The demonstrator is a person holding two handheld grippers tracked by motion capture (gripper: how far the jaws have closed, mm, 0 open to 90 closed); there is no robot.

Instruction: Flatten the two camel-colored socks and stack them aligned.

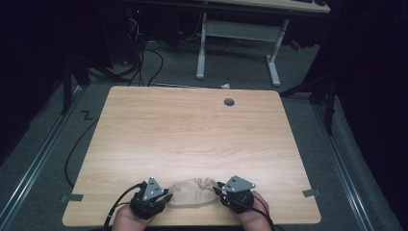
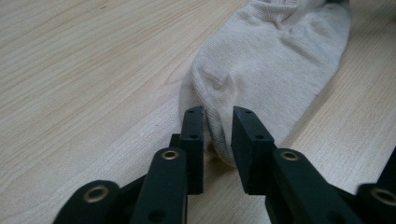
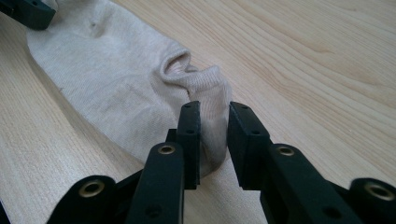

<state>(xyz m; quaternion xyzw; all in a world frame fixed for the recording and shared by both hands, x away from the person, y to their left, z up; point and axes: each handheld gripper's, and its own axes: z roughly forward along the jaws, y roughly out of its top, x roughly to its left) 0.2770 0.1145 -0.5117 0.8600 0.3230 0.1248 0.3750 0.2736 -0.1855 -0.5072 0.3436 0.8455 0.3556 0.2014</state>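
Note:
A beige sock (image 1: 192, 191) lies flat near the front edge of the wooden table (image 1: 192, 125), stretched between my two grippers. My left gripper (image 1: 168, 196) is at its left end. In the left gripper view the jaws (image 2: 218, 114) stand a little apart, with the sock's (image 2: 275, 56) folded edge loose in the gap. My right gripper (image 1: 219, 187) is at the right end. Its jaws (image 3: 214, 109) are likewise parted around a bunched-up ridge of the sock (image 3: 116, 79), which rests between the pads without being pinched.
A round cable hole (image 1: 229, 102) sits near the table's far edge. Beyond the table are a white desk frame (image 1: 238, 43) and cables on a grey floor. A person's hands (image 1: 130, 219) hold the grippers at the table's front edge.

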